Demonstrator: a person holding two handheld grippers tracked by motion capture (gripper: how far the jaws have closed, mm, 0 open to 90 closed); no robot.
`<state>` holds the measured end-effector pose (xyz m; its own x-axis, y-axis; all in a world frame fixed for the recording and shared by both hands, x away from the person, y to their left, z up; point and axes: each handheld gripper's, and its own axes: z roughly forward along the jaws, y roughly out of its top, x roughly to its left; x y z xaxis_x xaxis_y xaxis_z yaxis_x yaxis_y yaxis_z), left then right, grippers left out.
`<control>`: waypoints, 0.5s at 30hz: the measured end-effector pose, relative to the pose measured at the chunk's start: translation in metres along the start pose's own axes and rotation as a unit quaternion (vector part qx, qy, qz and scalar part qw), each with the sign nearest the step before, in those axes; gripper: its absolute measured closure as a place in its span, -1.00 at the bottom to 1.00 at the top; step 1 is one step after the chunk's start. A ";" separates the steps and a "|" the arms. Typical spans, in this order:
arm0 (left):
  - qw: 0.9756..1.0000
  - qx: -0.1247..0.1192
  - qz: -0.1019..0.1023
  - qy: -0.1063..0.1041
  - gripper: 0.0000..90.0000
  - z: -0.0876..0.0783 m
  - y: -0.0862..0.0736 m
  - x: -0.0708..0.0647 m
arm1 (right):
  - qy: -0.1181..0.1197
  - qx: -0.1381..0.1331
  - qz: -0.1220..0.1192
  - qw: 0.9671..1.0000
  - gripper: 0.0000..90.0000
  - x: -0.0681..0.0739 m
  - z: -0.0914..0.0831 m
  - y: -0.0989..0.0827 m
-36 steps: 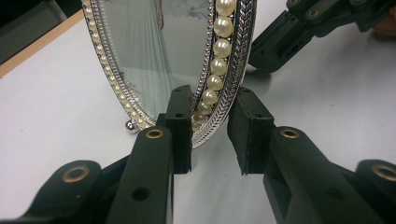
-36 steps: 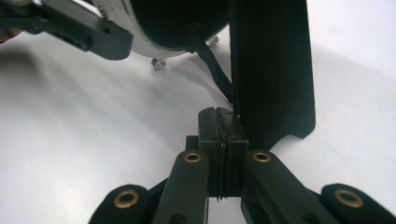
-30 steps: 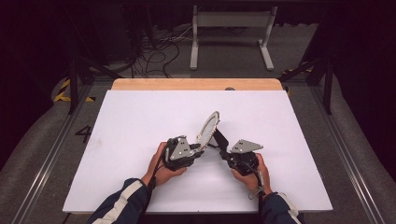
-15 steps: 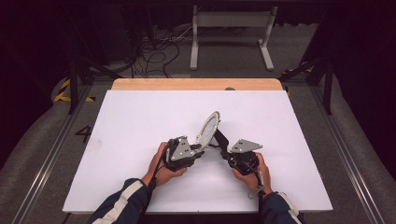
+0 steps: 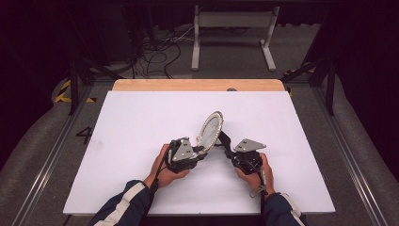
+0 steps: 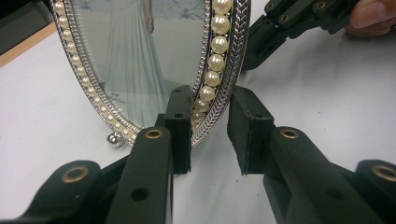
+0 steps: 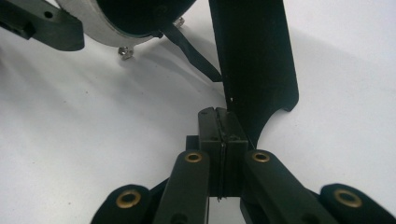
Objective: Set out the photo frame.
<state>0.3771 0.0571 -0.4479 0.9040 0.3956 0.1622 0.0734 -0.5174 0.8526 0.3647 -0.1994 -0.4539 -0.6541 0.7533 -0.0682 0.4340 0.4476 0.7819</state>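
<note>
Since nothing has shifted over the last second, we read this as a pause rather than a step. The oval silver picture frame edged with pearl beads is propped, tilted, near the middle of the worktop between the two grippers, exactly as it was. Both hands have kept their places.

The left gripper has the frame's lower rim between its fingers. One pad lies against the glass side. We cannot tell whether the other pad presses the braided edge or stands just off it.

The right gripper has its fingers clenched together with nothing between them, just at the foot of the frame's black fold-out back stand. We judge the stand is being set so the frame can rest on its own, and that is not yet settled.

Around us the room is dark, with a grey floor, loose black cables and a white metal floor stand beyond. The white worktop carries only the frame, and a bare wooden strip runs along its far edge.
</note>
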 end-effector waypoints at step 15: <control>1.000 -0.004 -0.004 -0.007 0.57 0.007 0.004 -0.005 | -0.013 0.002 0.016 1.000 1.00 -0.009 0.009 0.000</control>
<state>0.3759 0.0475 -0.4486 0.9092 0.3890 0.1483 0.0774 -0.5079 0.8579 0.3761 -0.2013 -0.4586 -0.6230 0.7799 -0.0599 0.4575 0.4255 0.7808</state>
